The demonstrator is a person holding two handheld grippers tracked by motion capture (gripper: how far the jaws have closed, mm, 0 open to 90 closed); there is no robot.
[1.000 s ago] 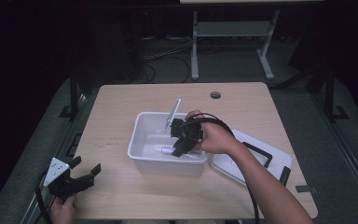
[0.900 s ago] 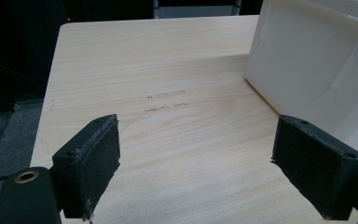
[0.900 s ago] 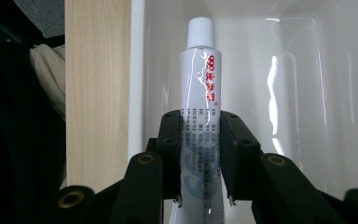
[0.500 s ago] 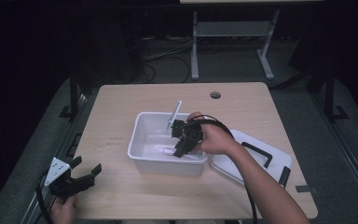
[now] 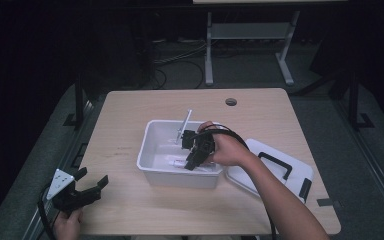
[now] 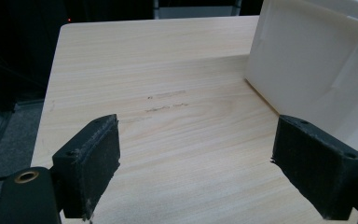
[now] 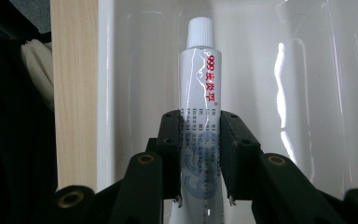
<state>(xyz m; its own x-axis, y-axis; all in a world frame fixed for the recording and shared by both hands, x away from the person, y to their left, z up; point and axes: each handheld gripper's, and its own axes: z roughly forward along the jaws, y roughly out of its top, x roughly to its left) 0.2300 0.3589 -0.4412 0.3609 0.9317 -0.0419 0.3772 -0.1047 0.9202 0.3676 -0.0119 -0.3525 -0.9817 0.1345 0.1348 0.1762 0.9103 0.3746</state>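
Right gripper view: right gripper (image 7: 200, 161) clamps a white ointment tube (image 7: 199, 88) inside the white bin (image 5: 152, 145).
Nothing has shifted since before; left gripper (image 6: 196, 163), at seven o'clock, gapes empty.

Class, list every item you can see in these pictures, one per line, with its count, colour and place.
table: one, light wood, centre.
tub: one, white, mid-table.
tube: one, white with red print, in the tub, between the right gripper's jaws.
stick: one, white, leaning in the tub.
lid: one, white with black handle, right of the tub.
left gripper: one, black, front left edge, jaws open.
right gripper: one, black, in the tub, shut on the tube.
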